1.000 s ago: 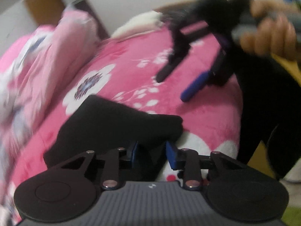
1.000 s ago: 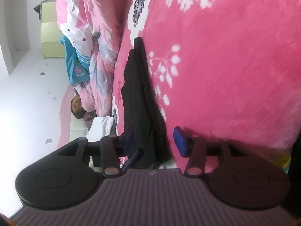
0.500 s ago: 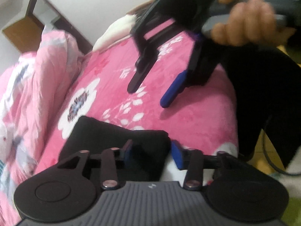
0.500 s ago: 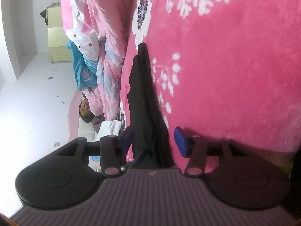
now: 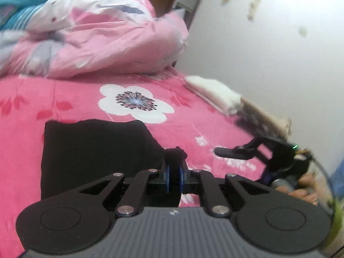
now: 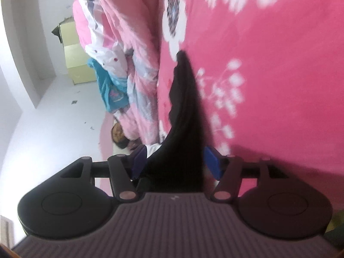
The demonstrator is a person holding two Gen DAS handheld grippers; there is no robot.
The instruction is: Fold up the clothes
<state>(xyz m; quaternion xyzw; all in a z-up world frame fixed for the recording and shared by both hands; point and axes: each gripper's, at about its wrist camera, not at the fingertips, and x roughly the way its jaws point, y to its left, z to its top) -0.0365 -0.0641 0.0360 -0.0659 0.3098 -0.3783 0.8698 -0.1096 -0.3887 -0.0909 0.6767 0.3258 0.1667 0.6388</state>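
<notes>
A black garment (image 5: 96, 150) lies folded on the pink flowered bedspread (image 5: 215, 124). My left gripper (image 5: 174, 172) is at the garment's right corner. Its jaws are closing, and the blue pads (image 5: 167, 178) pinch a small bunch of black cloth. In the right wrist view the same garment (image 6: 185, 107) runs edge-on between the jaws of my right gripper (image 6: 175, 161). Those jaws are opening, and the pads (image 6: 211, 163) stand clear of the cloth. From the left wrist view, one right finger (image 5: 232, 153) hovers low over the bedspread, right of the garment.
A rumpled pink and white quilt (image 5: 96, 43) is heaped at the far side of the bed, with teal fabric (image 6: 111, 90) behind it. A white cloth (image 5: 215, 92) lies at the bed's far edge by the wall. A hand (image 5: 301, 193) holds the right gripper.
The left gripper has rolled and swung across the bed, and its jaws have closed onto the garment's corner. The right gripper's jaws have widened around the cloth and moved slightly.
</notes>
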